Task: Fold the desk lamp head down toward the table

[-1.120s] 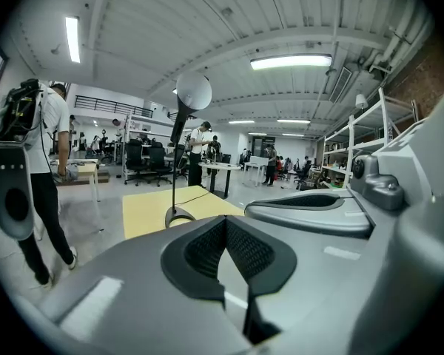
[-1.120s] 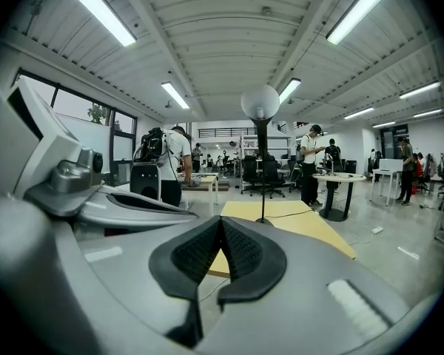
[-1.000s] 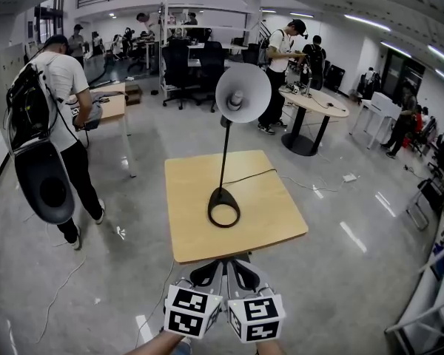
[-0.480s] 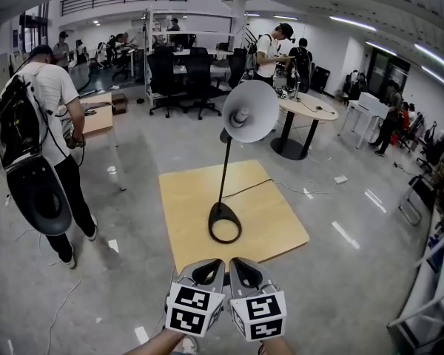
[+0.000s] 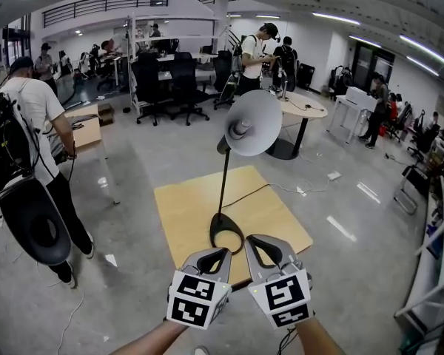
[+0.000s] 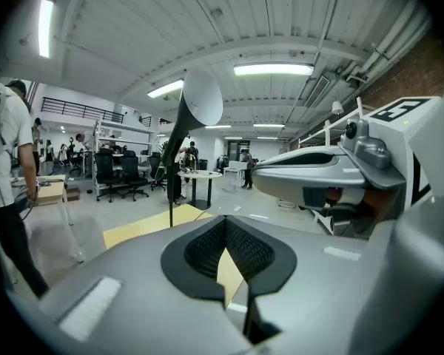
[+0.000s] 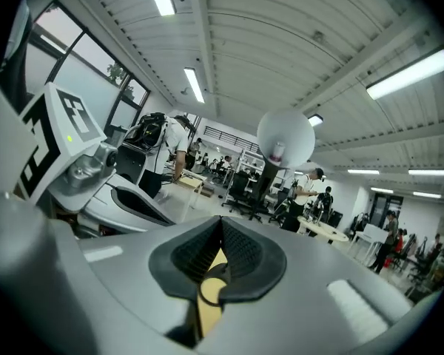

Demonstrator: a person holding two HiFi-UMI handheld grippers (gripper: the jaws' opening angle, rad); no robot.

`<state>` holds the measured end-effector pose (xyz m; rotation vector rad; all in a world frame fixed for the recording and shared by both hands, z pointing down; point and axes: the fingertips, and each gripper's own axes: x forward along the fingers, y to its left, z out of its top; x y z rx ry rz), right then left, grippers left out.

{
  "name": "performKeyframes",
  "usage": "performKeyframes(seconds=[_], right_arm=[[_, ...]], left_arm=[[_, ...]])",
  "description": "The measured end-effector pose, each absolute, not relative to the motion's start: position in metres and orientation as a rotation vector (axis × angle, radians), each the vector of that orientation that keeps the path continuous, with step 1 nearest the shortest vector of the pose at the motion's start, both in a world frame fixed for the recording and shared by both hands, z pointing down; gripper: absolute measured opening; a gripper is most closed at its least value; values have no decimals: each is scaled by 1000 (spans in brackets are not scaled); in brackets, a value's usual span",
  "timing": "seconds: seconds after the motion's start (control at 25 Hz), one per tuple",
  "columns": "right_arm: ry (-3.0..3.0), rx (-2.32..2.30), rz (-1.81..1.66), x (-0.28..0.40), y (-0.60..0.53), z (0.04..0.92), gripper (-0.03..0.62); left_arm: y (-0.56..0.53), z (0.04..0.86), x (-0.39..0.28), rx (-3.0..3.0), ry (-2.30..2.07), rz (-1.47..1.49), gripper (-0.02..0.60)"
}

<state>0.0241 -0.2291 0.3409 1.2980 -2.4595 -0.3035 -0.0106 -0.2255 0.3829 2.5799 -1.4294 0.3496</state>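
The left tongs and right tongs were raised, both closed and empty.
The lamp head above them could be struck unbraced and its base tipped over.

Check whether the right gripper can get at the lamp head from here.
Probably yes: nothing stands between the right gripper and the raised lamp head, though its jaws are shut.
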Motion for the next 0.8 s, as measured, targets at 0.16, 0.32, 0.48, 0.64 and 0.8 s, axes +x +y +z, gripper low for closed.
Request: performKeyframes(seconds=[0.16,0.32,0.48,0.64,0.8], right_arm=[[-2405,1291,-502,34,-245,295,8],[-2336,1261,-666,32,-249,260,34],[-2244,1228,-802,27,-247,233,34],[-2157,1193,-940,25,-253,204,46],[-2153,1170,-1004,20,-259,184,46]], left_arm=[[-243,357,-2,2649,-1406,332,20],[-250,338,1,2682,-1377,330,20],[-255,328,-2,2685,-1355,294,19],[-264,320,-3,2703,-1386,295,20],[-266,318,-6,2690,-1416,293,20]])
